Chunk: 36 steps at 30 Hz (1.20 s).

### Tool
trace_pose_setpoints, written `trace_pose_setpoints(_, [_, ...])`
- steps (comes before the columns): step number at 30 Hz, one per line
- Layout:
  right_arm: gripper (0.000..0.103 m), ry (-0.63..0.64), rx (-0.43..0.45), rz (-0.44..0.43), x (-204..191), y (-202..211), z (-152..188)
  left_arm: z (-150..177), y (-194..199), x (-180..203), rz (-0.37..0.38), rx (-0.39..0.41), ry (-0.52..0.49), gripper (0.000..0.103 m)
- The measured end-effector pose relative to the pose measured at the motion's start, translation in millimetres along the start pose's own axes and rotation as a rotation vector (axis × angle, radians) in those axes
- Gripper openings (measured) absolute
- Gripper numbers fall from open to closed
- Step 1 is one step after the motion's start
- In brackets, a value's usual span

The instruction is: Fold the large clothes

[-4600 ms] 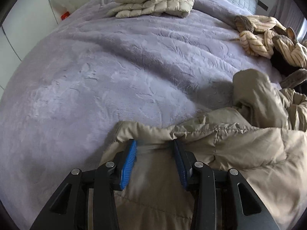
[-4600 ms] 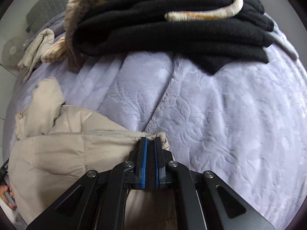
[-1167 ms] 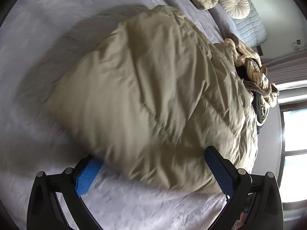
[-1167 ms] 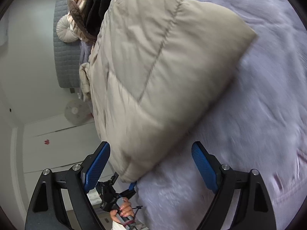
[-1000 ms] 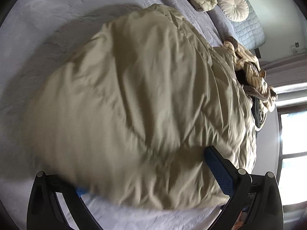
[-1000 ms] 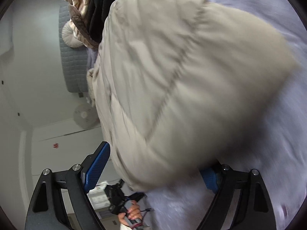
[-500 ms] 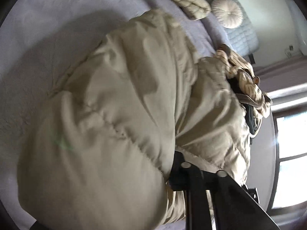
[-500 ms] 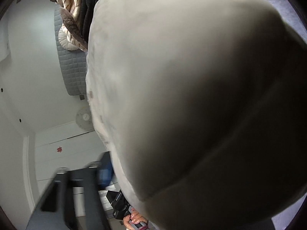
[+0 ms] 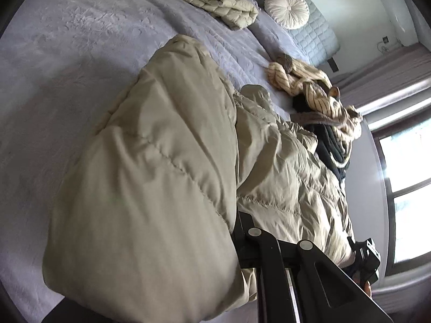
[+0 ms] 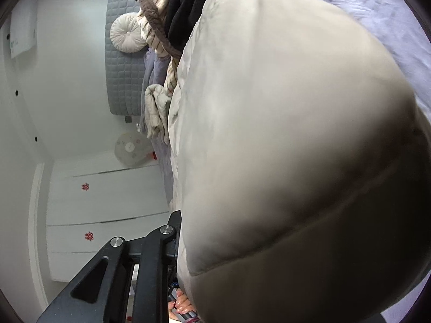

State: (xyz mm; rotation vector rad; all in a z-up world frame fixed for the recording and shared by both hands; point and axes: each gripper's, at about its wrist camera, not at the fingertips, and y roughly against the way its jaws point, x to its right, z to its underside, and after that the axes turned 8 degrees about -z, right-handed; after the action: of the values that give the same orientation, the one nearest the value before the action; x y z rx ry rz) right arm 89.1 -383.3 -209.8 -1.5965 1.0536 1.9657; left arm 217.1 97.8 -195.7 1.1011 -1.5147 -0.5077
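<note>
A large beige puffer jacket (image 9: pixel 161 161) lies on the lavender bed cover (image 9: pixel 67 53), its near edge bunched up and raised over my left gripper (image 9: pixel 234 220). The left jaws are closing with a fold of the jacket pinched between them; one finger is buried under the fabric. In the right wrist view the same jacket (image 10: pixel 282 134) fills most of the picture. My right gripper (image 10: pixel 183 223) is closing on the jacket's edge too, with only its left finger showing.
A folded beige jacket (image 9: pixel 218 0) and a round cushion (image 9: pixel 287 8) lie near the quilted headboard. A heap of striped and black clothes (image 9: pixel 317 94) sits beyond the jacket. White wardrobe doors (image 10: pixel 102 202) and a fan (image 10: pixel 129 148) stand beside the bed.
Both grippers stood wide open around the jacket's edge; they have since closed on it and risen, lifting the edge so the fabric bulges toward both cameras.
</note>
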Motion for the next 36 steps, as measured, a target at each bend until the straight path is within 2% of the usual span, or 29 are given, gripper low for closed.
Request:
trace_pose_setpoints(6, [0.024,-0.011,-0.027,0.021,3,22,38,37,28,-13,-0.008,-0.046,-0.011,0.016])
trace_pose_setpoints(17, [0.025,-0.187,-0.019,0.064,60,60,135,122,61,-70,-0.086,-0.182,-0.012,0.016])
trace_pose_setpoints(20, [0.029,-0.225,-0.010,0.099,74,65,141,137,57,-80,-0.118,-0.211,0.005,0.016])
trace_pose_setpoints(21, [0.035,-0.233,-0.012,0.117,76,64,142,139,56,-82,-0.133,-0.221,0.009,0.017])
trace_pose_setpoints(25, [0.048,-0.218,-0.046,0.223,67,64,140,142,63,-81,-0.226,-0.240,-0.023,0.034])
trace_pose_setpoints(27, [0.055,-0.176,-0.068,0.286,56,68,140,142,76,-81,-0.256,-0.242,-0.067,0.035])
trace_pose_setpoints(29, [0.055,-0.126,-0.072,0.371,46,82,146,141,89,-78,-0.277,-0.237,-0.102,0.035])
trace_pose_setpoints(31, [0.055,-0.100,-0.044,0.450,35,92,145,139,104,-80,-0.307,-0.226,-0.123,0.035])
trace_pose_setpoints(33, [0.055,-0.066,0.031,0.555,30,119,150,136,117,-84,-0.349,-0.207,-0.133,0.035])
trace_pose_setpoints(34, [0.054,-0.053,0.064,0.586,31,124,156,133,124,-85,-0.371,-0.187,-0.138,0.035])
trace_pose_setpoints(36, [0.026,-0.016,0.131,0.648,29,136,162,121,135,-85,-0.391,-0.137,-0.134,0.035])
